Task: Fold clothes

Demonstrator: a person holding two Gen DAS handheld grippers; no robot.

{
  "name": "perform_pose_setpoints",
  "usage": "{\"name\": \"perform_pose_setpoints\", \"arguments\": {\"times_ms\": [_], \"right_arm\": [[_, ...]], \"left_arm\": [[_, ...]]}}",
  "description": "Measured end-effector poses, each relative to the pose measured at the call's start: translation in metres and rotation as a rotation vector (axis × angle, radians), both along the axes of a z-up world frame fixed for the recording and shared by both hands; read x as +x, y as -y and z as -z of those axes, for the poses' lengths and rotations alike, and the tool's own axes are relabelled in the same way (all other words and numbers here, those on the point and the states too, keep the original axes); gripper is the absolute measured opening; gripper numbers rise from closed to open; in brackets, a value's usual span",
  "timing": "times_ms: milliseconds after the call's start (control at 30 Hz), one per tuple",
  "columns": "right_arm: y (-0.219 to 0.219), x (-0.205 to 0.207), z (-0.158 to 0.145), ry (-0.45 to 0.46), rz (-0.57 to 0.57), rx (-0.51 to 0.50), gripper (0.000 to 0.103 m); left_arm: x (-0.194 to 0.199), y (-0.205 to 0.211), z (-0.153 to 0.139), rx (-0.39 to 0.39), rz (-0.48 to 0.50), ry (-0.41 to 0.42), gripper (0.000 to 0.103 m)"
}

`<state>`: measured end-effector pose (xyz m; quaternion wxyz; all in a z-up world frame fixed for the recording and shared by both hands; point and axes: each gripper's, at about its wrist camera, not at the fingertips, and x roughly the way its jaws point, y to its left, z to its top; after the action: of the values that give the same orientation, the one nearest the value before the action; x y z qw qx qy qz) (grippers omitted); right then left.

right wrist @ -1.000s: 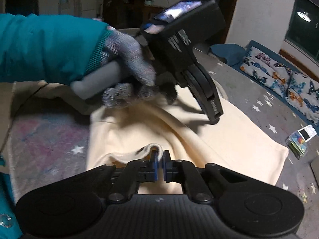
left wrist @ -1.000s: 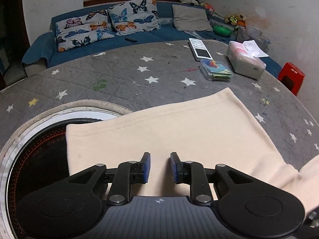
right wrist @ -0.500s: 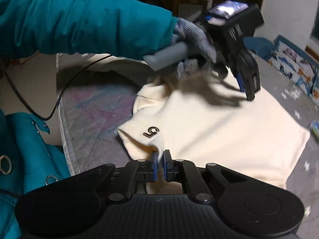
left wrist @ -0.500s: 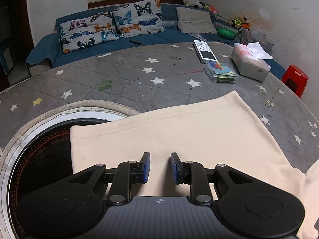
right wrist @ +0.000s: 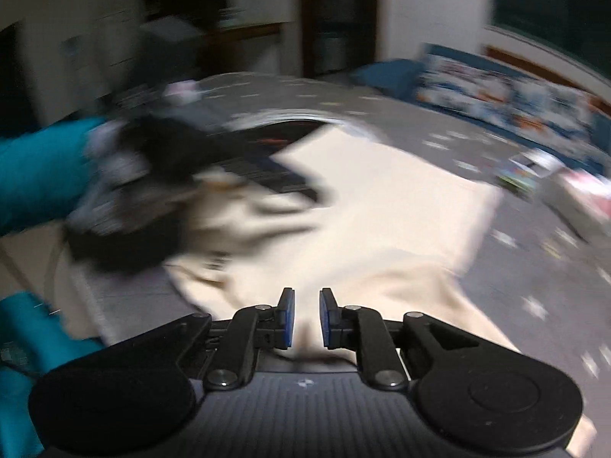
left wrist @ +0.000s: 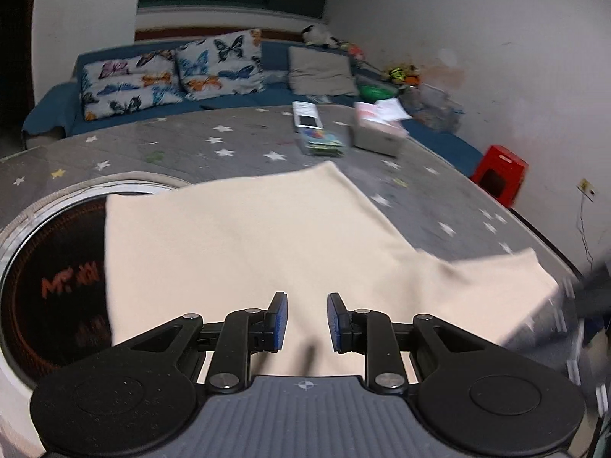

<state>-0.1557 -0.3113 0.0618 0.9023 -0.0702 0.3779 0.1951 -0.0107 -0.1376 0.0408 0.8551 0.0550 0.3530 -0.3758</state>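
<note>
Cream garment (left wrist: 244,236) lay spread flat on the star-printed grey counter (left wrist: 229,141), one corner draped over a round dark inset (left wrist: 53,278) with orange lettering, a sleeve (left wrist: 496,278) trailing off to the right. Near edge hidden beneath both tool bodies. Right-wrist view badly smeared (motion blur), so garment (right wrist: 382,206) folds near the collar hard to read; the small dark mark seen half a second before now only a smudge.

Left gripper (left wrist: 304,320) hovered over the cloth, jaws spread, nothing between them, the same as half a second earlier. Right gripper (right wrist: 304,316) likewise above the cloth, jaws parted with bare fabric showing in the gap; had been pinching the garment edge half a second ago, since let go. Left gripper (right wrist: 172,160) barely legible as a dark streak beside a teal sleeve (right wrist: 34,175).

Farther off: phone (left wrist: 307,116), tissue box (left wrist: 376,133), butterfly cushions (left wrist: 172,70), red stool (left wrist: 500,175).
</note>
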Motion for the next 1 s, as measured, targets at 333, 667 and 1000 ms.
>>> {"name": "perform_pose_setpoints", "arguments": {"times_ms": [333, 667, 1000], "right_arm": [[0.121, -0.043, 0.013, 0.022, 0.648, -0.035, 0.027], [0.174, -0.074, 0.035, 0.016, 0.873, 0.029, 0.036], [0.166, -0.066, 0.016, 0.100, 0.825, -0.112, 0.008]], "left_arm": [[-0.062, 0.016, 0.010, -0.017, 0.096, 0.041, 0.025], [-0.079, 0.024, 0.023, 0.012, 0.125, 0.030, 0.025], [-0.083, 0.024, 0.025, 0.025, 0.145, 0.033, 0.028]]}}
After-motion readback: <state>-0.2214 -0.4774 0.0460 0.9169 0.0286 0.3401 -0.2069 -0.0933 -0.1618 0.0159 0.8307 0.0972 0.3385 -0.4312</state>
